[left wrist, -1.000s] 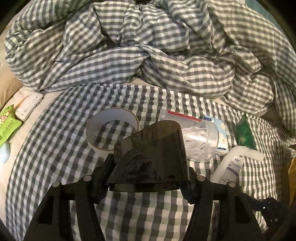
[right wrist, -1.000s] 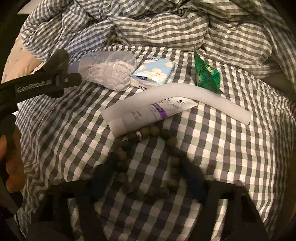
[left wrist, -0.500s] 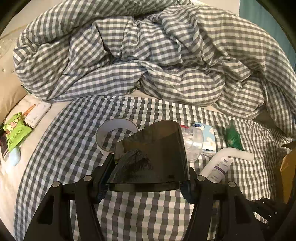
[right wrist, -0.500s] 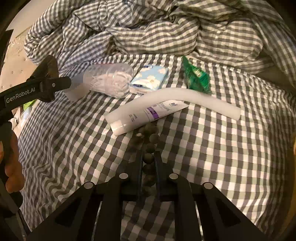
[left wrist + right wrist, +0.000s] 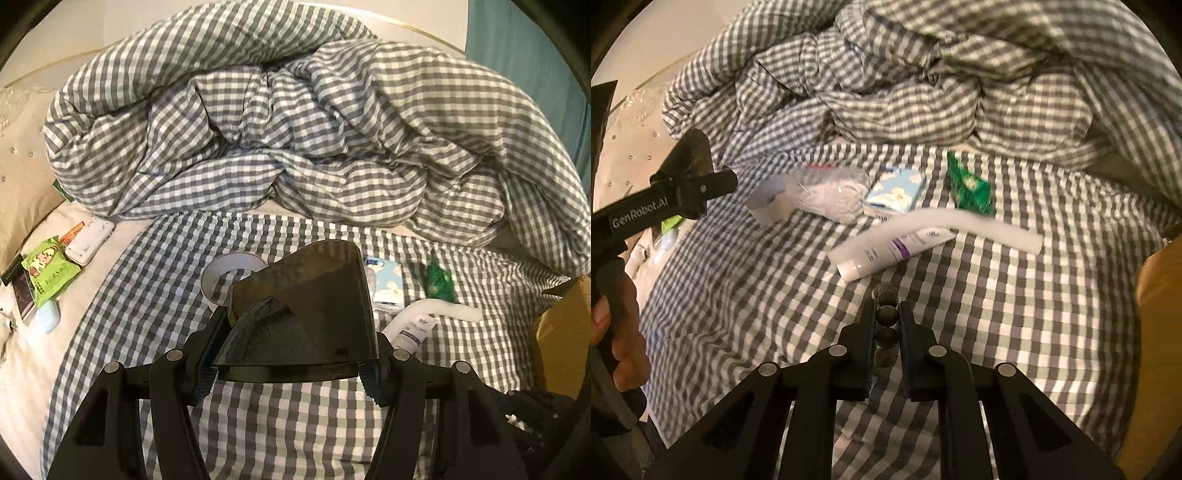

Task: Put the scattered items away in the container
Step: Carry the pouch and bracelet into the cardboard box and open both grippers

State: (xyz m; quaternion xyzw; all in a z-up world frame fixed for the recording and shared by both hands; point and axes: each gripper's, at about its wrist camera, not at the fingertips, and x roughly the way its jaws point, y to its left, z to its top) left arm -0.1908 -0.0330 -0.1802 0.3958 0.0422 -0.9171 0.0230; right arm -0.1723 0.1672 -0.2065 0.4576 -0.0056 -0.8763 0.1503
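My left gripper [image 5: 286, 373] is shut on a dark smoked-plastic case [image 5: 306, 306] with black fabric inside, held above the checked bed sheet. My right gripper [image 5: 886, 325] is shut on a string of dark round beads [image 5: 887, 314], lifted off the sheet. On the sheet lie a white and purple tube [image 5: 886, 251], a long white foam tube [image 5: 975, 225], a cloud-print tissue pack [image 5: 895, 192], a green sachet [image 5: 971, 186], a clear bag of white bits [image 5: 827, 192] and a roll of tape [image 5: 232, 271]. A brown cardboard box [image 5: 565, 325] shows at the right edge.
A bunched checked duvet [image 5: 295, 129] fills the back of the bed. At the left lie a green snack packet [image 5: 48, 271], a white flat case [image 5: 88, 242] and a pale blue item [image 5: 48, 315]. A hand [image 5: 617, 332] holds the left gripper's handle.
My right gripper closed on the beads and lifted them from the sheet. Both grippers rose, so the bed items look smaller and lower. The left grip on the dark case is unchanged.
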